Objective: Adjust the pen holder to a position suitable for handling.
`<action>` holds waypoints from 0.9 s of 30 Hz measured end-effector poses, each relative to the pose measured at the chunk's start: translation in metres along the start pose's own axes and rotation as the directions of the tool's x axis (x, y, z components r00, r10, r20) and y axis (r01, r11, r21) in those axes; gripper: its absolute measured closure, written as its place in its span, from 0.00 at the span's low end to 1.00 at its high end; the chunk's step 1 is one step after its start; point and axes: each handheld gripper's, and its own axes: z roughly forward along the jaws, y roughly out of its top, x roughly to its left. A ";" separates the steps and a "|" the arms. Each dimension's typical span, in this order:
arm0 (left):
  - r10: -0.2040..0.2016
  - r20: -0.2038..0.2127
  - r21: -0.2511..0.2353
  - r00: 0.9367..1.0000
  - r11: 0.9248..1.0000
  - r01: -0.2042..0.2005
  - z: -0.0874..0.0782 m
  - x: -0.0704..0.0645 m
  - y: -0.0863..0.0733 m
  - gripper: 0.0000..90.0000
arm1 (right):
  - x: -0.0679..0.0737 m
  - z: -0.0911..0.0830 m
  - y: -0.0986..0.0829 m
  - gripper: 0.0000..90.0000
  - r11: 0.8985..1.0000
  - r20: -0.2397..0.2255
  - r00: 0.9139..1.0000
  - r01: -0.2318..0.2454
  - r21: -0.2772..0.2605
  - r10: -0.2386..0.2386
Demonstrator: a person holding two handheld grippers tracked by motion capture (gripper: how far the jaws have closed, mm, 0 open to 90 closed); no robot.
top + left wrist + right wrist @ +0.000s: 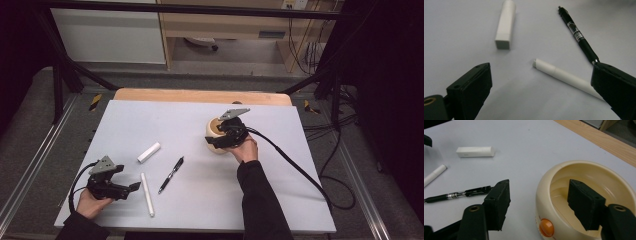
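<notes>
Straddled the cream bowl's (584,195) rim with right gripper (541,202) fingers apart. Hovered left gripper (541,85) fingers apart over the white pen (566,76) near the tabletop's (280,200) front-left corner.

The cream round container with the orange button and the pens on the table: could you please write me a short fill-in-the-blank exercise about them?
1. The right gripper straddles the wall of the cream round container, with one jaw ____ it.
2. The button on that container is ____.
3. The slim pen between the white tube and the container is ____.

Missing words: inside; orange; black
</notes>
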 end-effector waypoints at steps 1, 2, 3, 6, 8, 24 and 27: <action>0.000 0.000 0.000 1.000 1.000 0.000 0.000 0.000 0.000 0.04 | -0.001 0.003 0.000 0.47 1.000 -0.005 1.000 0.005 0.006 -0.005; 0.001 0.000 0.000 1.000 1.000 -0.001 0.000 0.000 0.000 0.04 | -0.002 0.003 0.001 0.48 1.000 -0.007 1.000 0.009 0.010 -0.009; 0.001 0.000 -0.002 1.000 1.000 -0.001 0.000 0.000 0.000 0.04 | -0.002 0.005 0.001 0.50 1.000 -0.004 1.000 0.013 0.016 -0.012; -0.001 -0.001 -0.002 1.000 1.000 0.001 0.000 0.000 0.000 0.04 | -0.002 0.008 0.001 0.57 0.999 -0.003 1.000 0.029 0.028 -0.029; 0.000 -0.001 -0.001 1.000 1.000 0.000 0.000 0.000 0.000 0.04 | -0.002 0.009 0.001 0.60 0.999 -0.004 0.999 0.036 0.033 -0.035; 0.003 0.001 -0.001 1.000 1.000 -0.003 0.000 0.000 0.000 0.04 | -0.005 0.014 -0.001 0.78 0.995 0.003 0.997 0.078 0.069 -0.079; 0.004 0.000 -0.001 1.000 1.000 -0.004 0.000 0.000 0.000 0.04 | -0.005 0.013 -0.001 0.82 0.994 -0.006 0.996 0.085 0.069 -0.084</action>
